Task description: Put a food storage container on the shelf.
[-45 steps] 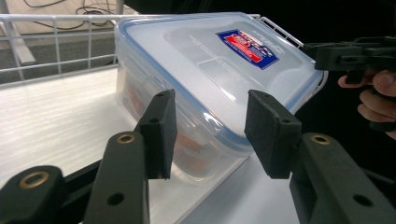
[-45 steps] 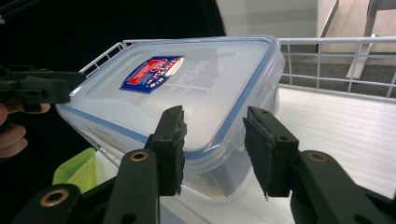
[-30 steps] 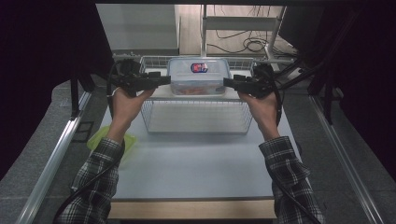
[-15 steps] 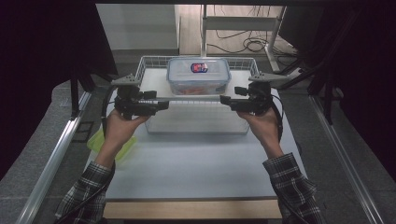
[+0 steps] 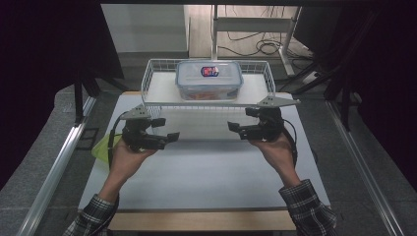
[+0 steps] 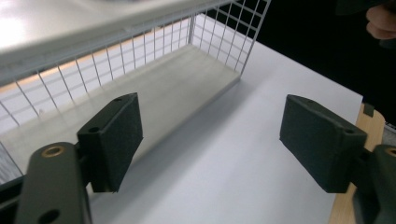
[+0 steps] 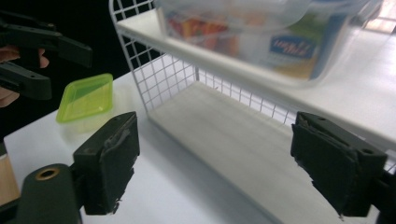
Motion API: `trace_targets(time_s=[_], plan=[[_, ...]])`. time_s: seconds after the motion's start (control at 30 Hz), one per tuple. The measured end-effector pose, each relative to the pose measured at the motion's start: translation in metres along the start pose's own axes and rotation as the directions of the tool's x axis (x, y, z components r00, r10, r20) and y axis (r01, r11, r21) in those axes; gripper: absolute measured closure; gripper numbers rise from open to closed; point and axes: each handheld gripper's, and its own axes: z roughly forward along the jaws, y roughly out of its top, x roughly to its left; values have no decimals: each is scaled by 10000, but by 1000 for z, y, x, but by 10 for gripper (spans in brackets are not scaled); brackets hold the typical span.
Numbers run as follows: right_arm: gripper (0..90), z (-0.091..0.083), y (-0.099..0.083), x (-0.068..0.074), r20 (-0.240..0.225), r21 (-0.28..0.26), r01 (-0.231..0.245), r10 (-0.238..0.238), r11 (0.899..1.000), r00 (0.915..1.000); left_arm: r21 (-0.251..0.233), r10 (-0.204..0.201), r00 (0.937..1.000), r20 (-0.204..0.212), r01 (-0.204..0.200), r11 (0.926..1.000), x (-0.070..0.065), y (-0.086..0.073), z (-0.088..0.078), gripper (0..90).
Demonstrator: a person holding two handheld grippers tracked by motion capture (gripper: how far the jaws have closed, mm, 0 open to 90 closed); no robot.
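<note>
- The wire rack (image 5: 156,83) stands across the far table (image 5: 206,167), blocking passage there.
- A lidded box (image 5: 209,79) sits mid-shelf, with free shelf either side.
- The lower shelf (image 7: 224,135) is open at the front.
- A green lid (image 7: 86,96) lies at the left edge.

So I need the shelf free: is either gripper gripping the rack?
No: in the high view the left gripper and right gripper hang open, short of the rack.
</note>
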Motion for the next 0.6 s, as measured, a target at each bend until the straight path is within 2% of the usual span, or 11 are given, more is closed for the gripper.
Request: trace_targets(time_s=[0.2,0.5,0.6], plan=[[107,-3,-19,10,29,147,273,-273,9995,9996,149,81,9999,-110,-80,9999,-9,-18,-2,158],[71,-10,-45,15,-4,130,52,-52,9999,10000,373,-63,9997,-242,72,9993,-19,-44,-3,79],[58,-12,-54,16,-5,130,84,-84,9999,10000,462,-173,9998,-137,179,9988,-21,-54,-2,67]])
